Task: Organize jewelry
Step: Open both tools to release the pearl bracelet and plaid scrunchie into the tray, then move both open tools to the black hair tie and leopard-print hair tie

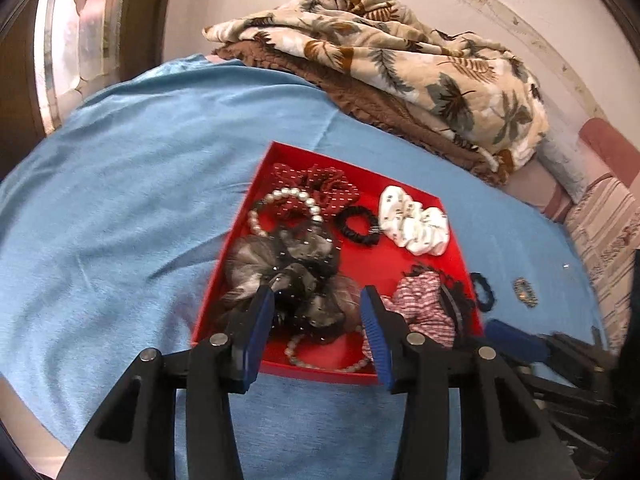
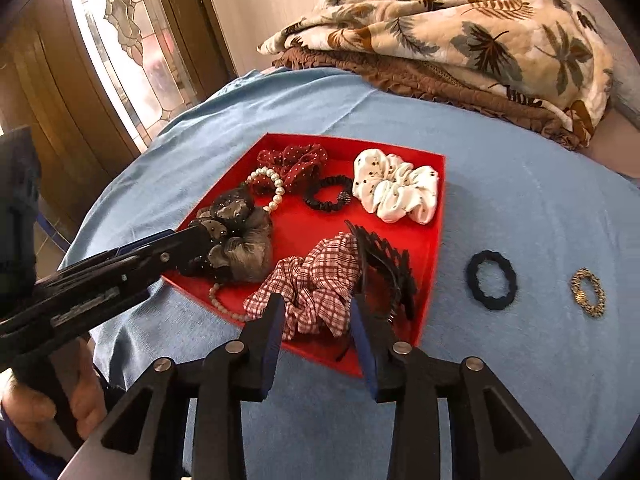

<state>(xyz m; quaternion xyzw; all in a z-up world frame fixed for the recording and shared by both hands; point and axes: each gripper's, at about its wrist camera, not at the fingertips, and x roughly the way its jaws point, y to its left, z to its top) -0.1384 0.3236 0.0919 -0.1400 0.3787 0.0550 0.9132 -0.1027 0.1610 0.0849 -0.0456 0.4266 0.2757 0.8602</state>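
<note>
Left gripper (image 2: 200,250) sat at the near-left corner of the shallow red cardboard tray (image 2: 434,216), jaws spread wide, tips right at the grey-and-black sheer studded scrunchie (image 2: 240,248). Nothing looked clamped; contact I couldn't confirm.

Right gripper (image 2: 318,320) hovered over the near rim, jaws about half open and empty, with the red-and-white plaid scrunchie (image 2: 316,284) just past the tips.

Tray rested on a blue sheet (image 2: 520,208) over a bed, crumpled leaf-print blanket (image 2: 460,32) at the far end.

Count, left to right:
- scrunchies in tray: 4 (grey-black, maroon dotted scrunchie (image 2: 296,164), plaid, white spotted satin scrunchie (image 2: 396,192))
- bead strands: 2, white pearl bracelet (image 2: 272,188) plus a pale bead strand (image 2: 218,300) partly under the grey scrunchie
- thin black elastic with small charm (image 2: 326,196): 1
- black toothed claw clip (image 2: 384,264): 1, leaning on the plaid scrunchie
- outside the tray, on the sheet: dark navy hair tie (image 2: 491,274): 1; small gold chain ring (image 2: 588,292): 1. Well apart from each other.

Risks, as I judged them:
- lifting the grey scrunchie could drag the bead strand over the rim, since they overlap.
- the gold ring was flat and small on soft cloth; jaws may pinch sheet instead.
- tray was light on bedding, so a nudge could shift it.
</note>
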